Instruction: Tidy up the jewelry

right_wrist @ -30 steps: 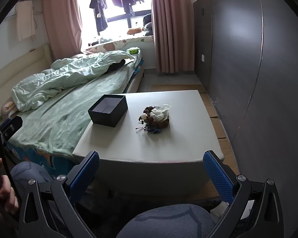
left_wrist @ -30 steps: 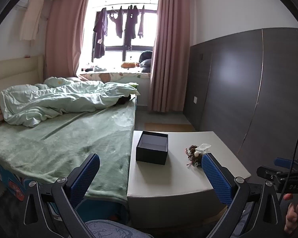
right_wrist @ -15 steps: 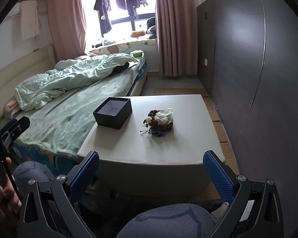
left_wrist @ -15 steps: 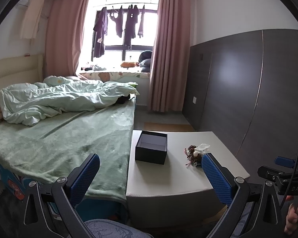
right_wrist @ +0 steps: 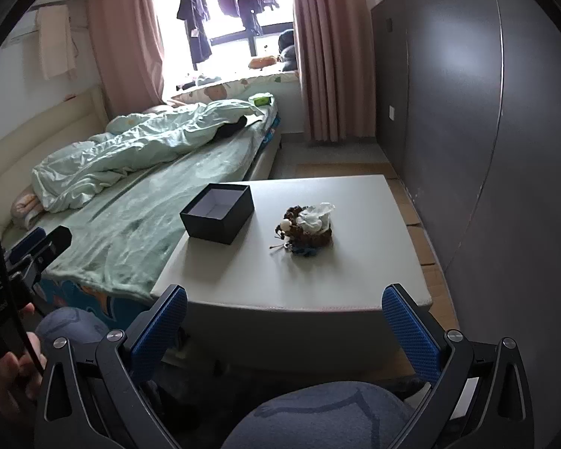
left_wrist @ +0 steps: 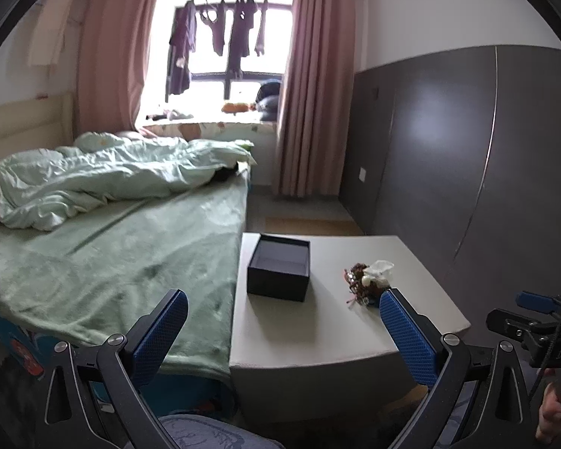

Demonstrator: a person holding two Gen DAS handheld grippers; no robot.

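An open black box (left_wrist: 279, 272) with a pale inside stands on the white table (left_wrist: 318, 329), left of a tangled pile of jewelry (left_wrist: 368, 282) with a white piece on top. The box (right_wrist: 217, 217) and the jewelry pile (right_wrist: 307, 229) also show in the right wrist view, on the table (right_wrist: 318, 280). My left gripper (left_wrist: 284, 331) is open and empty, held before the table's near edge. My right gripper (right_wrist: 285, 323) is open and empty, also short of the near edge. Neither touches anything.
A bed with a green blanket (left_wrist: 104, 262) butts against the table's left side. A dark panelled wall (right_wrist: 486, 131) runs along the right. The person's knee (right_wrist: 329, 411) sits below the right gripper. The other gripper shows at the right edge (left_wrist: 535, 321) and left edge (right_wrist: 30, 250).
Both views have shifted slightly; the table with the box and jewelry sits a little farther and higher in the right wrist view. Both grippers stay open and empty.
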